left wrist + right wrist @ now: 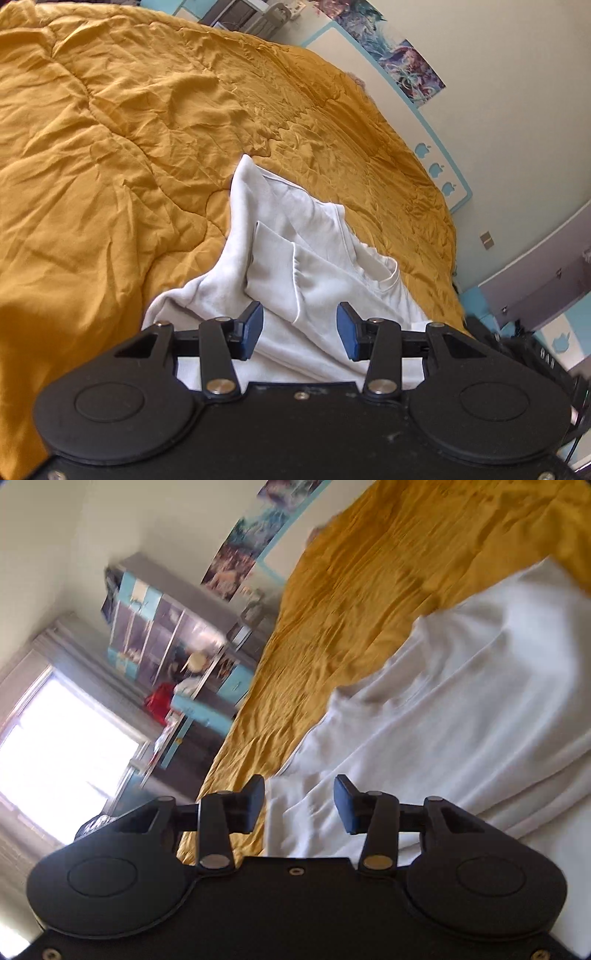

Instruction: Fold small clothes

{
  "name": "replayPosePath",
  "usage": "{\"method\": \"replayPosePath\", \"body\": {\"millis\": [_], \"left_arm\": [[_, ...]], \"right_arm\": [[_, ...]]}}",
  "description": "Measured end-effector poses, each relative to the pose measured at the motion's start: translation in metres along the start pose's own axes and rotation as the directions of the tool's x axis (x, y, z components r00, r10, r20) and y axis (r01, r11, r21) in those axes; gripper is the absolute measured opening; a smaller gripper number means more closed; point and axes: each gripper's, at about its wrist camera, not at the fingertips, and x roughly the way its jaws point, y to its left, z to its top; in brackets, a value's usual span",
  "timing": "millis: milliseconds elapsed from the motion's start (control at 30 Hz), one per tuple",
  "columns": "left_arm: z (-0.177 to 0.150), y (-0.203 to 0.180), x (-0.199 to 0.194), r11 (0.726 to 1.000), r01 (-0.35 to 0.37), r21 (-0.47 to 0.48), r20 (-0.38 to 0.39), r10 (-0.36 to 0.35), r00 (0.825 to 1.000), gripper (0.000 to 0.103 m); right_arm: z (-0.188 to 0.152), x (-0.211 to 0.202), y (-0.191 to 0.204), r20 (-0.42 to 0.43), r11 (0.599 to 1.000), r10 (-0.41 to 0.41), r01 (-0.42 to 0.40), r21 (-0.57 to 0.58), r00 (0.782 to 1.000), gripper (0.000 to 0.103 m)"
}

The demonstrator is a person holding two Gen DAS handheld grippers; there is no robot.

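Here a white T-shirt (317, 280) lies rumpled on the mustard quilt (110, 147), sleeve flopped over the body. Left gripper (300, 328) and right gripper (299, 803) both gape wide, holding nothing. Looks like pre-fold; next needs pinching hem or shoulder edges to spread it flat.

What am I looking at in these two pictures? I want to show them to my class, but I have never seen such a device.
Each picture comes from a camera fixed on a hand-held gripper, looking forward along its two blue-padded jaws. A person holds one in each hand. The left gripper and the right gripper both have their jaws apart, holding nothing. Below them a white T-shirt, partly folded and rumpled, lies on a mustard-yellow bedspread. The right view is tilted and blurred, showing a window and shelves.
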Motion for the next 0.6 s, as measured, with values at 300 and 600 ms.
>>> {"method": "replayPosePath", "body": {"millis": [300,600], "left_arm": [[-0.001,0.005,0.044,0.971,-0.001,-0.239,-0.058,-0.013,0.998,0.044],[-0.007,0.025,0.077,0.918,-0.026,-0.396,-0.030,0.015,0.999,0.044]], "right_arm": [[0.030,-0.095,-0.101,0.173,0.952,-0.211,0.163,0.258,0.962,0.046],[0.009,-0.097,-0.117,0.145,0.938,-0.208,0.155,0.311,0.967,0.046]]}}
